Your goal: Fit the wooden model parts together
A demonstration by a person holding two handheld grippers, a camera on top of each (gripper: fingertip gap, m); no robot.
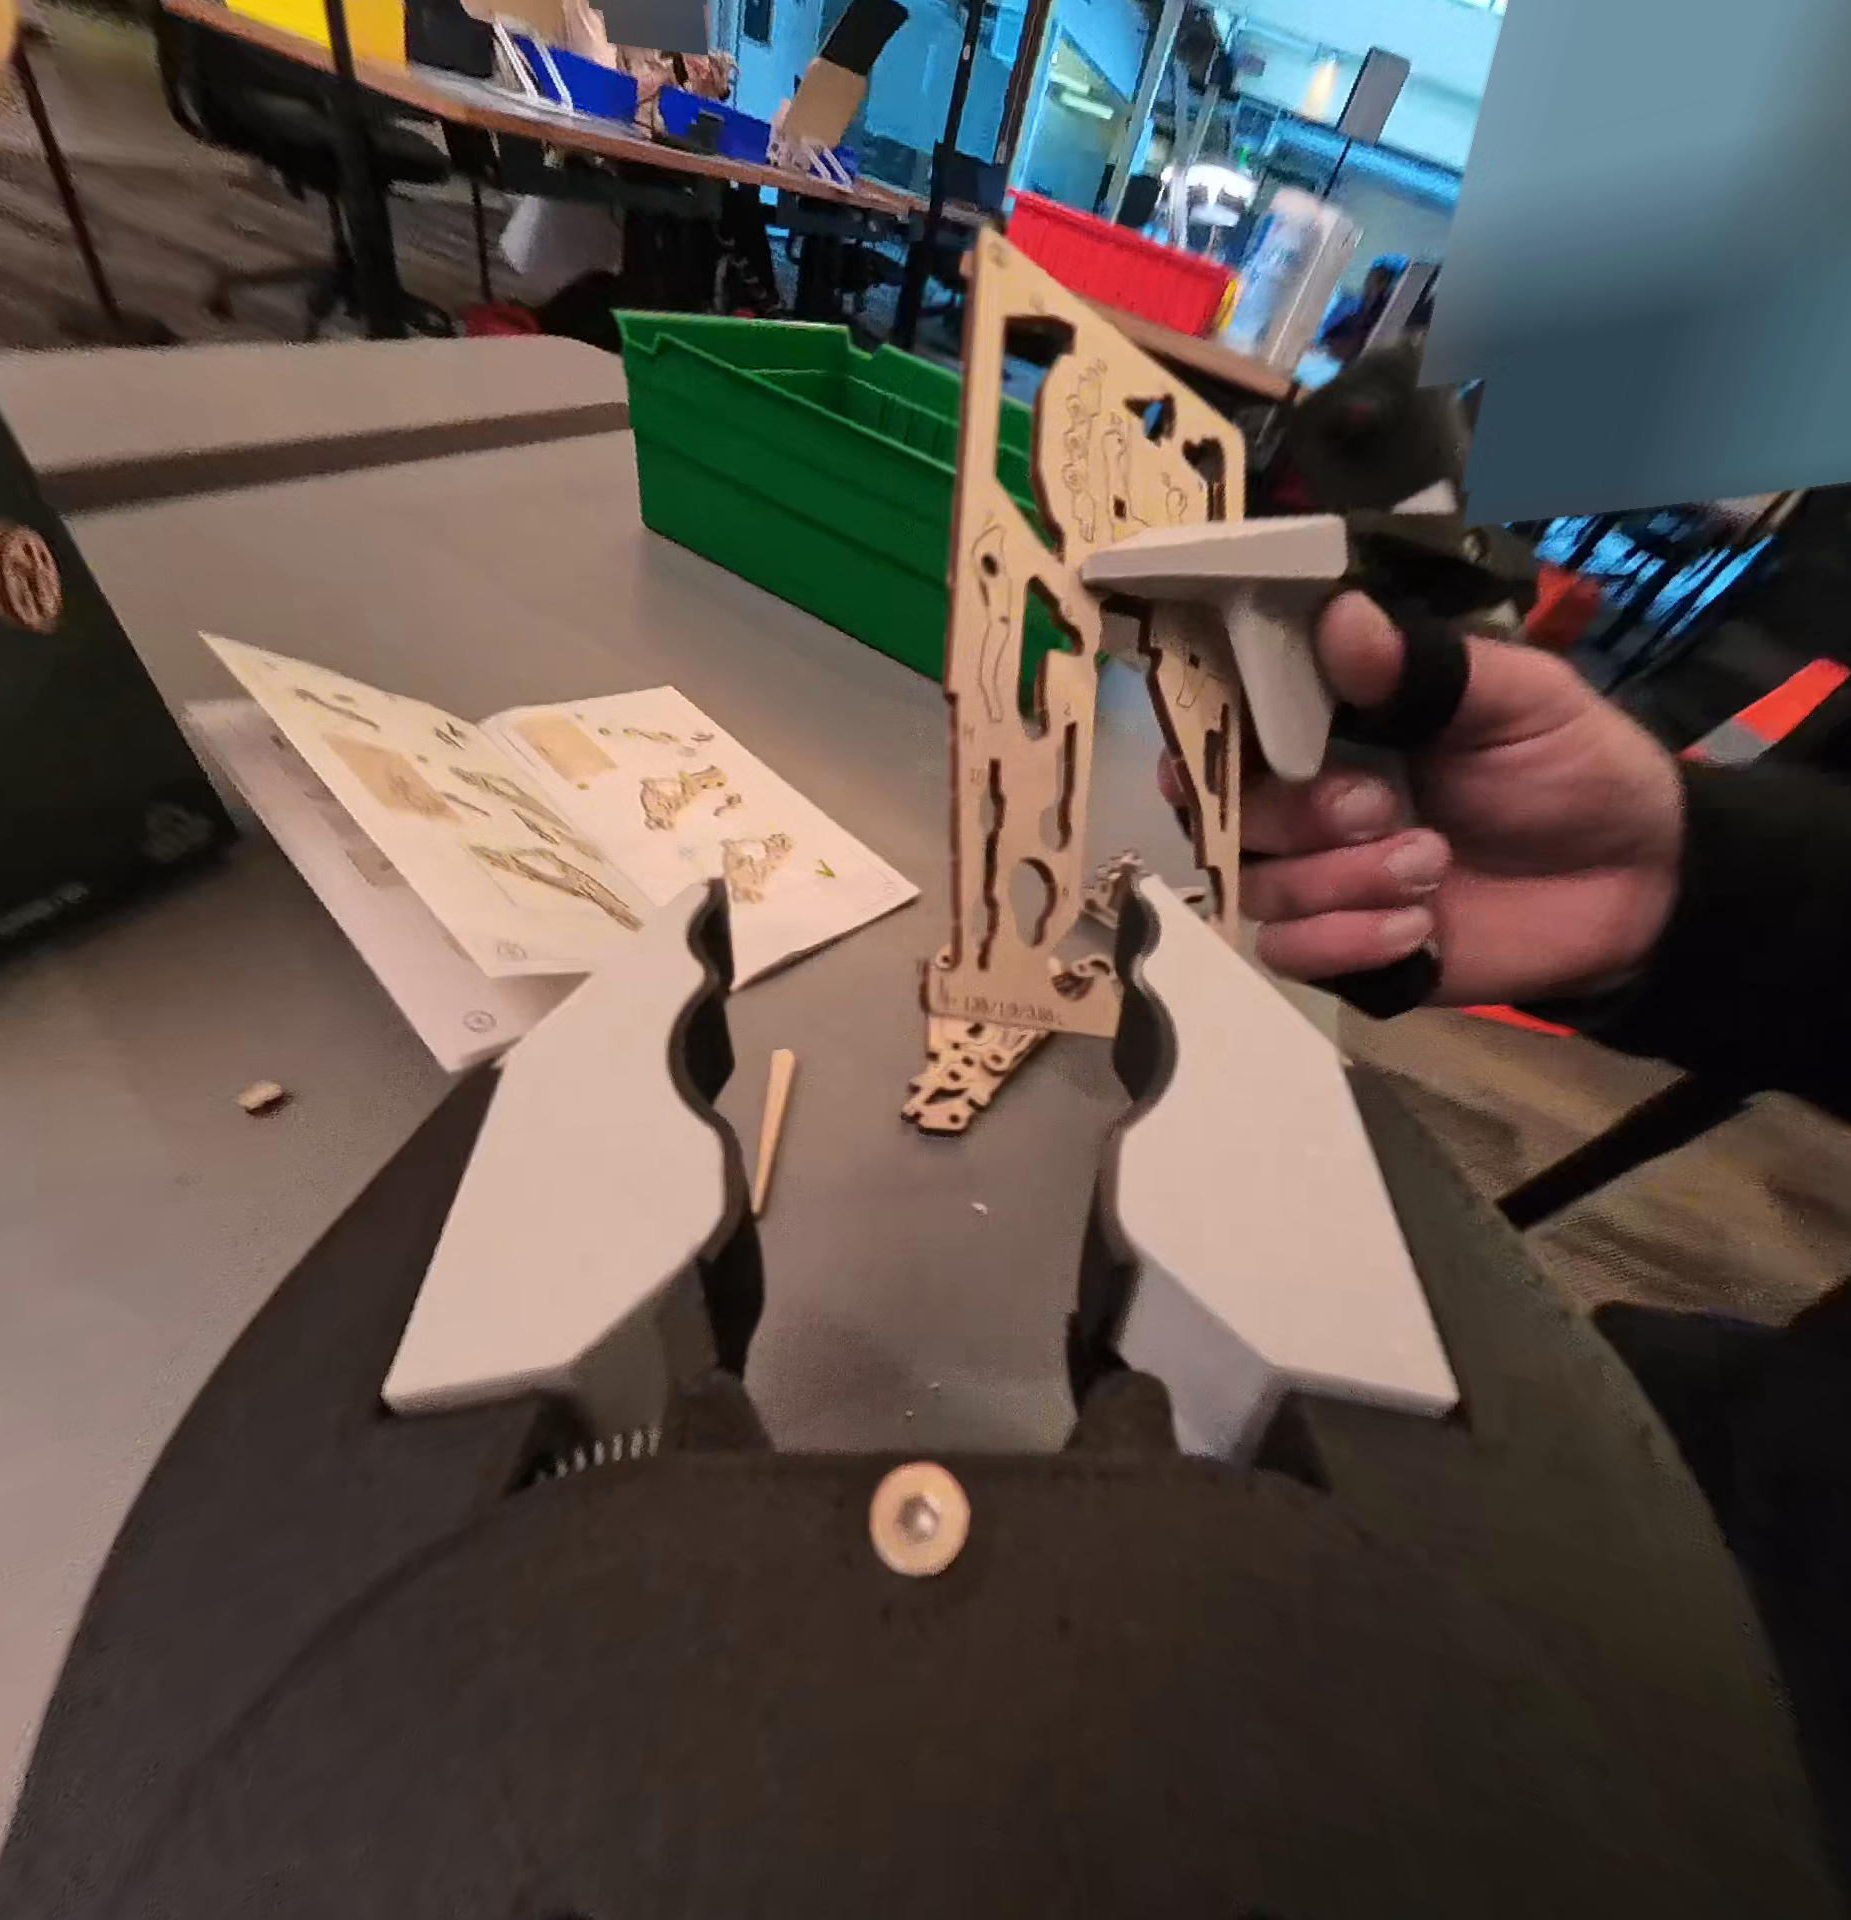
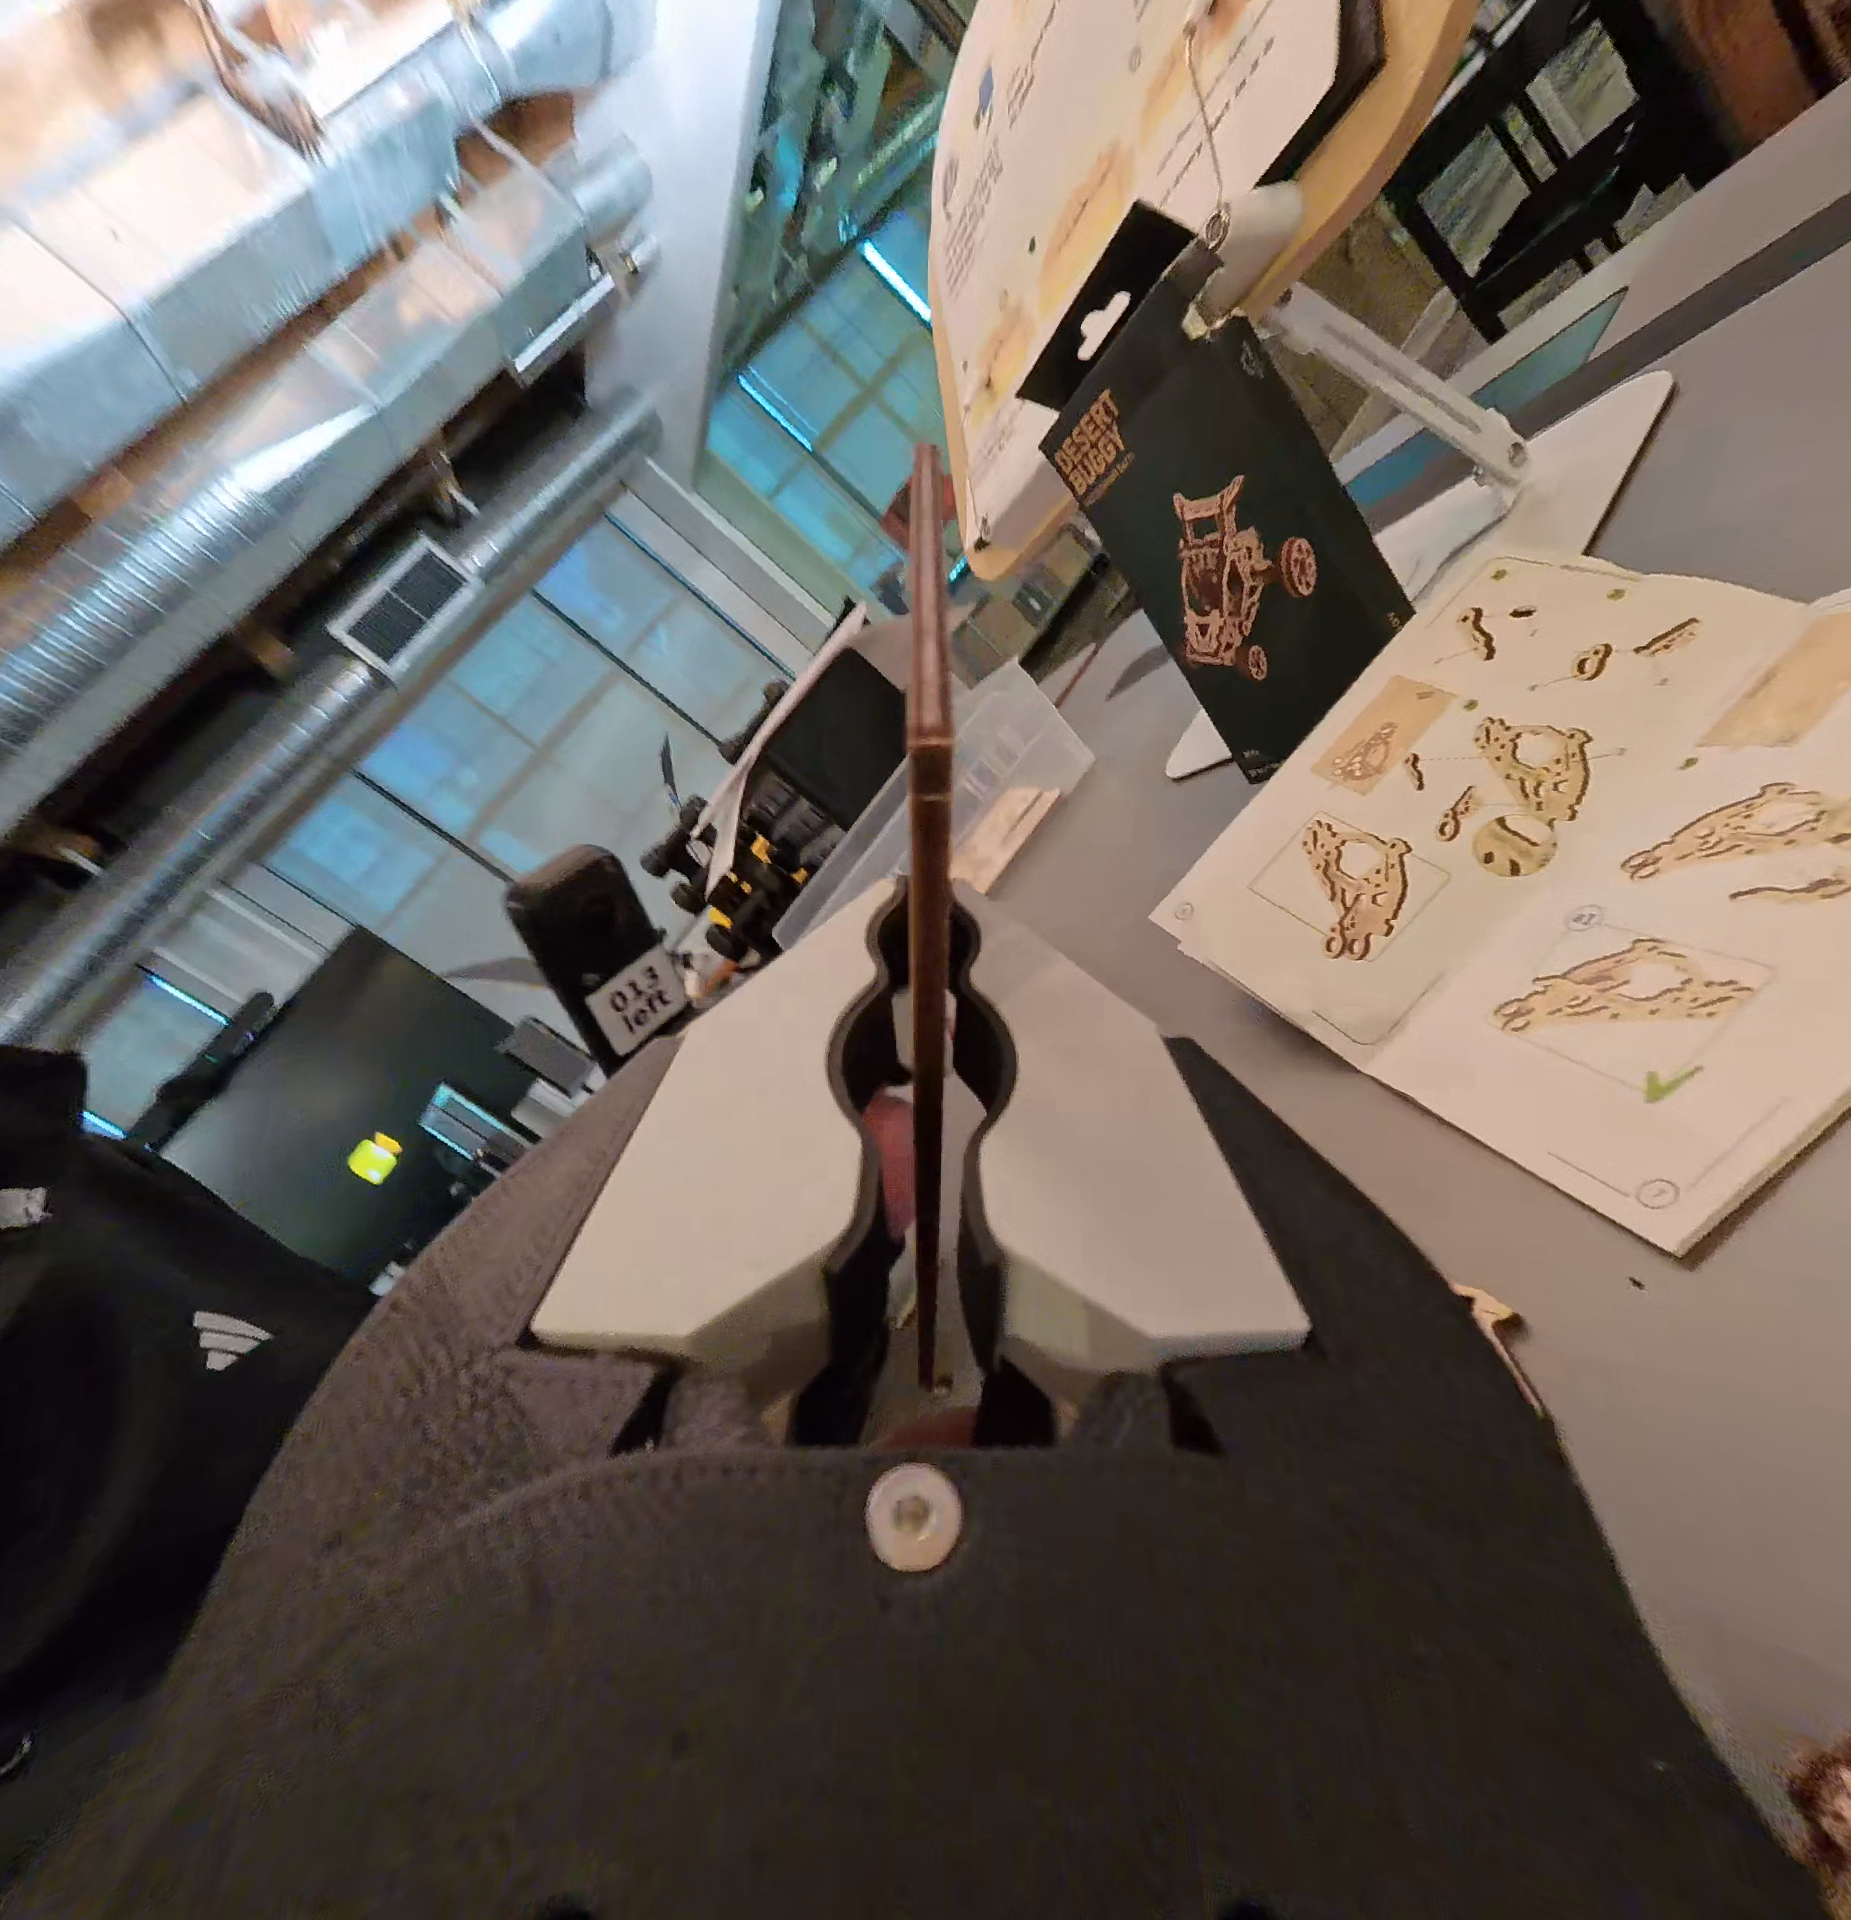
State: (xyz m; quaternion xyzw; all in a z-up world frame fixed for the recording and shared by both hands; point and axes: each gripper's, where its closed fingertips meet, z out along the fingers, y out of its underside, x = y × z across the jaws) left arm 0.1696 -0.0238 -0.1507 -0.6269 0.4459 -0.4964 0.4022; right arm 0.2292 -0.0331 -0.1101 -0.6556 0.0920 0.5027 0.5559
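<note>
Above the desk's near edge we hold the wooden parts sheet [image 1: 1092, 644] upright in our right gripper [image 2: 926, 935], its grey fingers [image 1: 1212, 556] closed flat on both faces of the thin laser-cut panel, seen edge-on in the right wrist view. Our left gripper [image 1: 926, 935] stands wide, with nothing between its fingers, and the sheet's lower edge hangs just beyond its tips. Below the sheet, on the desk, lies a small assembled wooden piece [image 1: 968, 1075], and a thin wooden stick [image 1: 773, 1127] rests just beside our left finger. An open instruction booklet [image 1: 547, 821] lies toward the desk's left side, with a green bin [image 1: 796, 468] toward the far edge.

We judge the sheet to be light and stiff but brittle: many parts are already punched out, so what remains is a web of narrow bridges that could snap if twisted or squeezed across a gap. We would take hold at the solid border strip along the bottom, or press on a part's broad face, not on the thin necks. The loose stick looks easy to roll or flick away.
</note>
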